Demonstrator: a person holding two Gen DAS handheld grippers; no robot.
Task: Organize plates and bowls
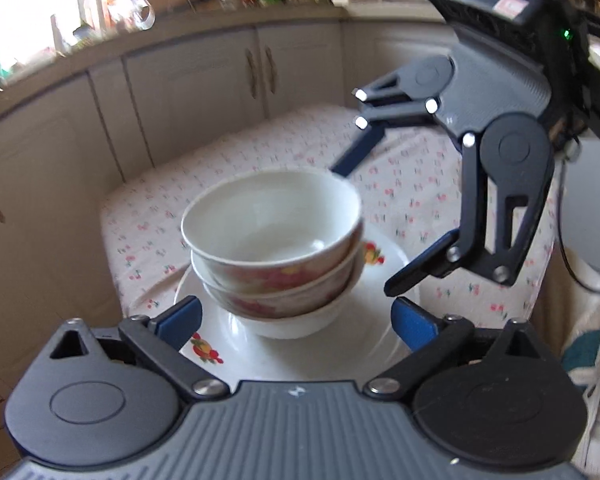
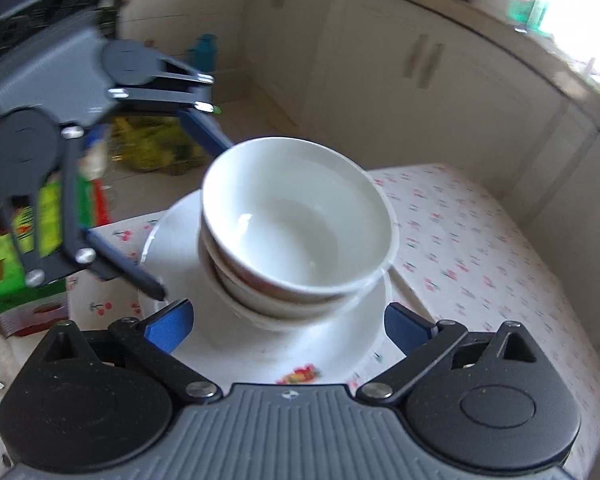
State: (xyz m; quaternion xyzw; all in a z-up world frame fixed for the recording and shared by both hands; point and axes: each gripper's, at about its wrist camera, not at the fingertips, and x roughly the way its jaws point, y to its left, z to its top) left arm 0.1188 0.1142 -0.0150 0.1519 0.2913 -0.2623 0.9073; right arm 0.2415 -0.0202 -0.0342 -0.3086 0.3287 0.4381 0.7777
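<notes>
Upright, mouths up: three bowls (image 1: pixel 274 248) nested on plate (image 1: pixel 364 360); stack vertical

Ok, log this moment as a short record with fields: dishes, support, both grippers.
dishes: three nested bowls, the top one tilted, standing on a white plate with fruit prints
support: table with a cherry-print cloth
left gripper: open, fingers either side of the stack's base, holding nothing
right gripper: open, fingers spread around the stack, holding nothing
background: kitchen cabinets behind the table
</notes>
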